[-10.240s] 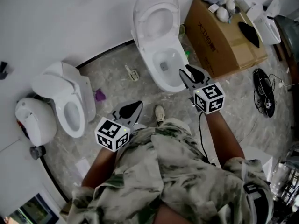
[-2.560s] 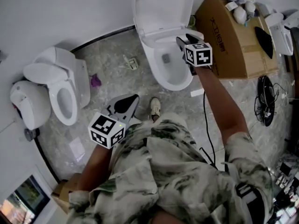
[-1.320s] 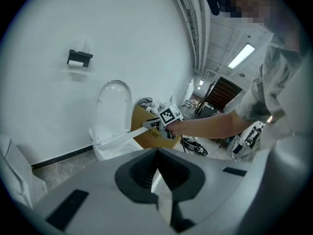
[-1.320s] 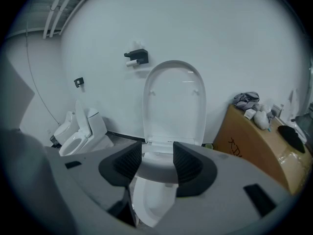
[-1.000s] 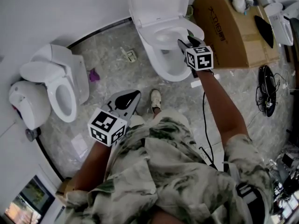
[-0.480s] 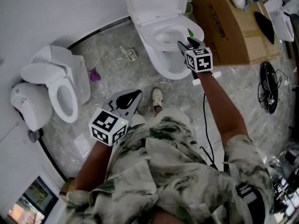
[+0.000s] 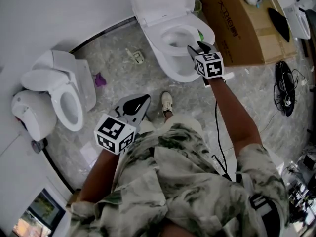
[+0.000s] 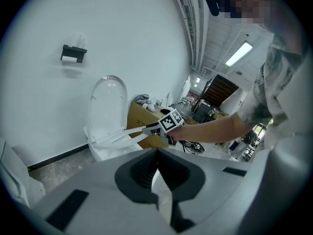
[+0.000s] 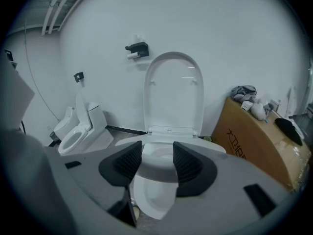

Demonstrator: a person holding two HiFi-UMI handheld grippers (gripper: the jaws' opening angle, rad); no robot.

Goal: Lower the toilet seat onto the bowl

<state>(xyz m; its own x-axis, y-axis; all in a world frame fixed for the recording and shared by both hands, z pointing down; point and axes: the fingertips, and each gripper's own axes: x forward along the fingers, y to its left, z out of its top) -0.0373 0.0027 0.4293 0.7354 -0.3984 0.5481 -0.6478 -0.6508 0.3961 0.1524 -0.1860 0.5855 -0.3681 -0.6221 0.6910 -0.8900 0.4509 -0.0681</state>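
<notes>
Lowered from upright, toilet seat hangs just above bowl, guided between parted jaws of right gripper; left gripper idles, jaws together.

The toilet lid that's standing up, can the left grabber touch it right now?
Probably not from there. The left gripper hangs low by the person's waist, jaws together, well back from the toilet lid. The right gripper, at the seat, is far closer. Nothing solid blocks the way; it would need a long reach.
</notes>
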